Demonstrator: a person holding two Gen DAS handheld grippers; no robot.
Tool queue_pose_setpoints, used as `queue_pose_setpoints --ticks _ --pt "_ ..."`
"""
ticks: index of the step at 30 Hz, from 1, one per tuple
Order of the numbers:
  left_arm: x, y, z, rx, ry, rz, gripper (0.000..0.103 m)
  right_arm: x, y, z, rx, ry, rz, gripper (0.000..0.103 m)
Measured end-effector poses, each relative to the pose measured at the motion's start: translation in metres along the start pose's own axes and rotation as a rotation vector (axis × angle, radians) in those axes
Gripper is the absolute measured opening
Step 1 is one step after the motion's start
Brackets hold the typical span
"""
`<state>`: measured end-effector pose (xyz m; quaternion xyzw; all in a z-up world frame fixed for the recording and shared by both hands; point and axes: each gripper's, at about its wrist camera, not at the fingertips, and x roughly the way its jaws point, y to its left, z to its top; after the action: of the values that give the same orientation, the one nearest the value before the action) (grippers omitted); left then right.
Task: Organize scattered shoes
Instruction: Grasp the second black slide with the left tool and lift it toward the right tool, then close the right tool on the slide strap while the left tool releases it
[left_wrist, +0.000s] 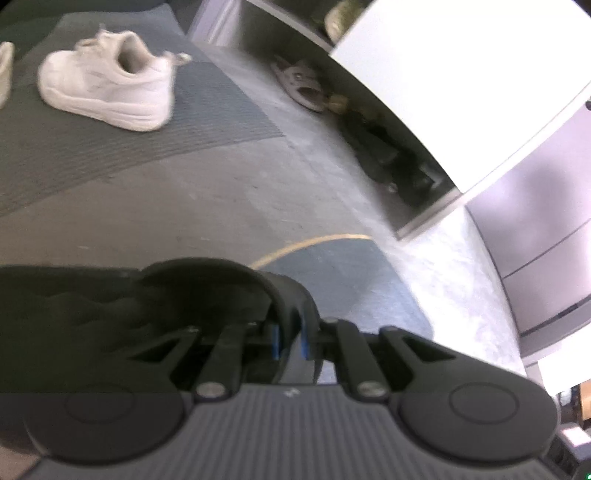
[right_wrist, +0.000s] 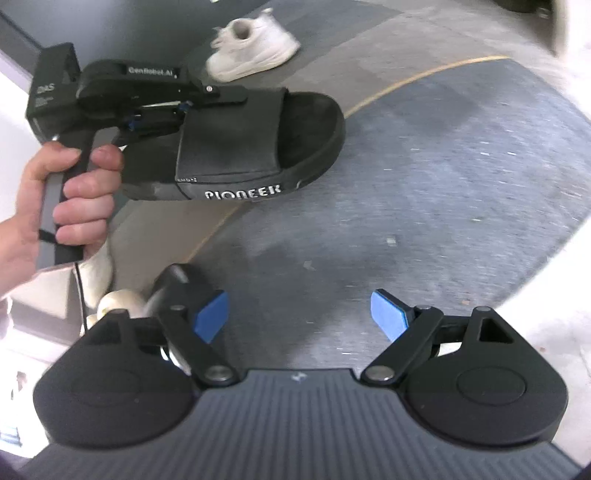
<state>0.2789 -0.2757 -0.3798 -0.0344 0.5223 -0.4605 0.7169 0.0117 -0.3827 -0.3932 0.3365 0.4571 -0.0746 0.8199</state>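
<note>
Clamped in the left tool (left_wrist: 291, 341), a black rubber slide sandal (right_wrist: 258, 144) rides airborne; right tool (right_wrist: 301, 317) gapes empty. Beyond, a white leather sneaker (left_wrist: 107, 81) awaits shelving.

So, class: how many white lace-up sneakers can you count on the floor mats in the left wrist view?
2: one whole white sneaker on the grey mat, another cut off at the left edge. More may be hidden.
</note>
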Motion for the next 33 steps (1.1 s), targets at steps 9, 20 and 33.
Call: queue_pose_setpoints --ticks 9,20,33 --pt "0.043 0.0 -0.029 -0.031 0.047 0.045 0.017 0.0 -0.016 -0.004 0.021 0.008 -0.034 0.086" --pt "0.037 0.003 -0.025 0.027 0.081 0.088 0.055 0.002 -0.013 0.001 0.042 0.004 -0.036 0.086" --pt "-0.13 0.042 -0.062 0.047 -0.146 0.257 0.08 0.027 0.04 0.036 -0.058 -0.091 -0.119 0.086"
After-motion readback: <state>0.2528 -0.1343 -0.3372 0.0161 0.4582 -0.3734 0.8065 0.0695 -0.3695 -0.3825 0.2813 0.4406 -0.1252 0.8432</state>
